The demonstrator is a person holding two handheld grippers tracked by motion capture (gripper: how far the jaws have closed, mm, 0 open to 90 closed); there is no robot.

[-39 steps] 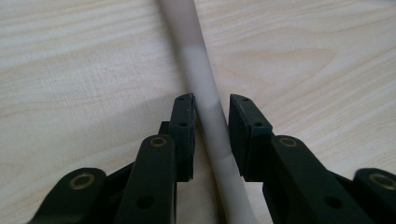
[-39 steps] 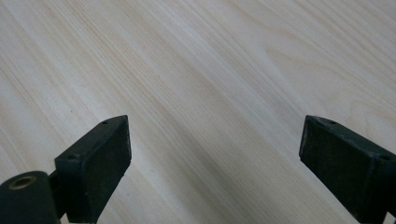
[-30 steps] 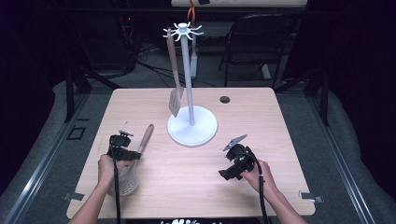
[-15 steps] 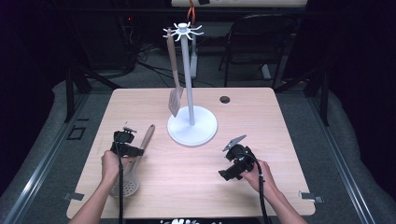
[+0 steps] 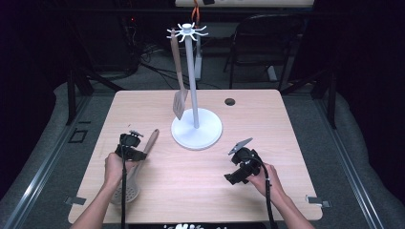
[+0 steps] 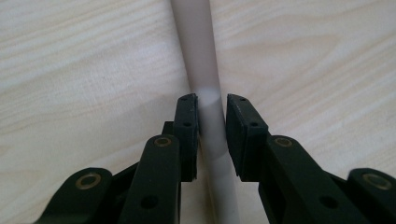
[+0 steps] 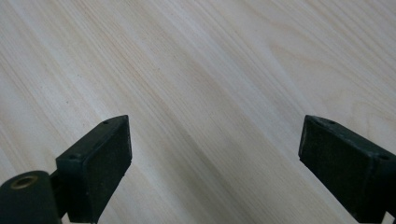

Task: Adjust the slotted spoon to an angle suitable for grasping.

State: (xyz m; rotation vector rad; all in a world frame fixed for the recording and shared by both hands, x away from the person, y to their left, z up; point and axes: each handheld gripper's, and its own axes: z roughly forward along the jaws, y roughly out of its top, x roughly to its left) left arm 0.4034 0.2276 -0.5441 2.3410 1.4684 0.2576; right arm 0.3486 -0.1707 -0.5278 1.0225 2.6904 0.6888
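A: In the left gripper view the pale wooden handle of the slotted spoon (image 6: 205, 84) runs up the middle of the frame, and the left gripper (image 6: 211, 128) is closed around it. The jaws have just been closing, with the handle between them; both pads seem to be touching the wood, though a thin gap at the right pad cannot be ruled out

B: And in the high view the spoon (image 5: 138, 162) is seen lying flat at the lower left of the light wooden table (image 5: 286, 124), its perforated head nearest the bottom edge. What risk is judged likeliest?

A: The round handle is gripped near one end, so on a lift the heavier head could be swung down, or the handle rolled out of the pads

B: The white metal utensil stand with the round base (image 5: 196, 129) is set at the centre, with a wooden spatula (image 5: 178, 95) already hung on it. That one could be knocked off if the spoon is swung in carelessly

A: The right gripper (image 7: 215, 163) is held with jaws wide apart over bare table, so no support is given from that side
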